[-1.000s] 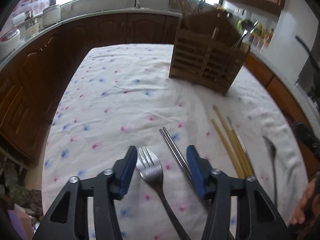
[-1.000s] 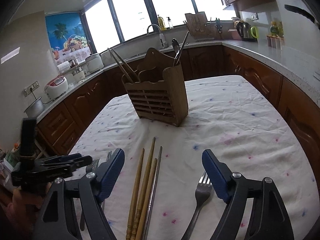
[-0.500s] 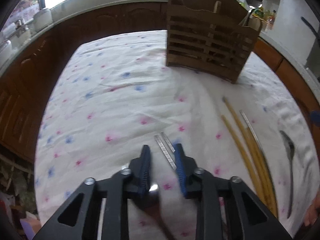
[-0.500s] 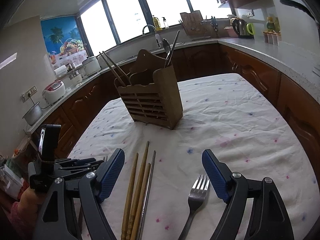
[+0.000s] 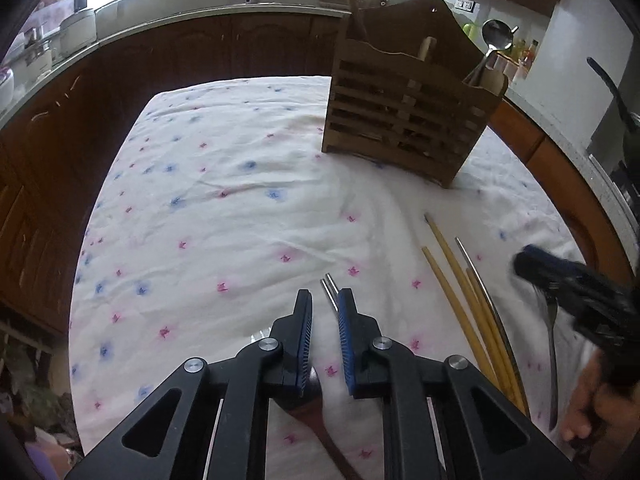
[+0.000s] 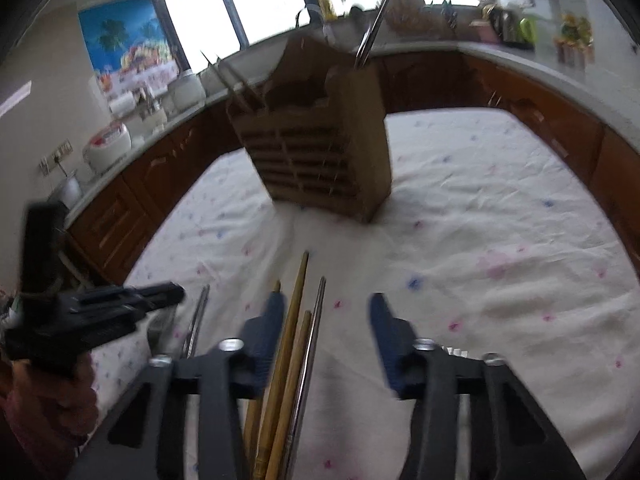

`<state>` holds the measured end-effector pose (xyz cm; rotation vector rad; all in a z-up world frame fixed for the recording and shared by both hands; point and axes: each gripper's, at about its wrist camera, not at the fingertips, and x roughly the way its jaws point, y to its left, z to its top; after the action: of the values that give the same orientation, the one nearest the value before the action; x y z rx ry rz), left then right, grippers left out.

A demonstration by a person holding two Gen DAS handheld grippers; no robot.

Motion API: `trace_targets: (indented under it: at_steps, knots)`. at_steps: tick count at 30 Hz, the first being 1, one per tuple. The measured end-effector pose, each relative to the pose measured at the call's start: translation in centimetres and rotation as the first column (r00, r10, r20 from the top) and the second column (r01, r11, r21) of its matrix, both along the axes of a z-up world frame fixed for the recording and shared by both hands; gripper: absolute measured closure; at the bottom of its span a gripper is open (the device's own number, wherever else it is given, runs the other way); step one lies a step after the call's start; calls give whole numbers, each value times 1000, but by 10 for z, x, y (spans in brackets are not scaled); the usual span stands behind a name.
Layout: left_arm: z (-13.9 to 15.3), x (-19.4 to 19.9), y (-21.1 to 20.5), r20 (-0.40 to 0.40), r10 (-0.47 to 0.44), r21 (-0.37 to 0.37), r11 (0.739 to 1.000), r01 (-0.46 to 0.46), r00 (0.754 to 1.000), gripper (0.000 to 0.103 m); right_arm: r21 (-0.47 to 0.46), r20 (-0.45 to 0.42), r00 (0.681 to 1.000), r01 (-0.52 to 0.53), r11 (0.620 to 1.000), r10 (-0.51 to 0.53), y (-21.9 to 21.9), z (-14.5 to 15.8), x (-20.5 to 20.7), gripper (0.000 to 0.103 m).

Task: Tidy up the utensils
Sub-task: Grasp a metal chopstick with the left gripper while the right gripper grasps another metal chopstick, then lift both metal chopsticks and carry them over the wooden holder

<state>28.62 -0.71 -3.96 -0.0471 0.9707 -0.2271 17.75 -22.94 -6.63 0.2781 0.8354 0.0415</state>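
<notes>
- Both grippers have come down toward the desk (image 5: 224,184) since a second ago, and the fork the left gripper (image 5: 325,334) hovered over now sits back between its fingers.
- Left gripper: its jaws have just been closing and stand nearly shut on the fork (image 5: 310,394), pinched near the neck; the handle runs back toward the camera, while the tines are hidden under the fingers.
- Metal chopsticks (image 5: 330,292) lie just beside the left gripper's right finger, their tips pointing away toward the holder.
- Wooden chopsticks (image 6: 294,320) lie lengthwise on the cloth, pointing at the holder.
- Right gripper (image 6: 326,320): its jaws have just been closing around the wooden chopsticks but still stand apart, gripping nothing that I can see.
- A second fork (image 5: 551,344) lies farther right, also lengthwise.
- The wooden holder (image 5: 404,120) stands upright at the far end with a ladle and some chopsticks already in it; by my reading the task is partly done, with everything on the cloth left to go in.
</notes>
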Motion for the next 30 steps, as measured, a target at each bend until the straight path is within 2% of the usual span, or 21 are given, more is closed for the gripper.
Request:
trace_targets:
  at_steps: [2, 5, 6, 12, 15, 18, 24, 30]
  knots:
    - [-5, 3, 0, -21, 3, 4, 1000, -3, 1000, 90, -15, -28, 999, -17, 1000, 17, 5, -7, 8, 73]
    - [-16, 10, -2, -56, 7, 23, 1000, -6, 998, 90, -42, -80, 996, -30, 999, 27, 9, -19, 21, 85]
    - [-17, 11, -4, -42, 6, 30, 1000, -5, 999, 90, -49, -95, 995, -30, 998, 25, 10, -22, 24, 89]
    - [-21, 23, -17, -33, -17, 52, 998, 19, 999, 90, -101, -117, 993, -30, 994, 18, 8, -23, 32, 96]
    - [-21, 25, -19, -47, -32, 35, 999, 34, 998, 91, -97, -118, 993, -30, 995, 18, 6, -24, 32, 97]
    - [-15, 21, -7, -55, -29, -41, 999, 27, 998, 91, -102, -117, 993, -11, 995, -1, 4, -22, 30, 99]
    - [-5, 23, -3, -38, -37, -102, 994, 33, 999, 91, -80, -100, 994, 23, 997, -31, -7, -19, 30, 100]
    - [-14, 36, -25, -80, -74, -41, 997, 71, 994, 91, -56, -61, 997, 35, 998, -39, -13, -7, 26, 103]
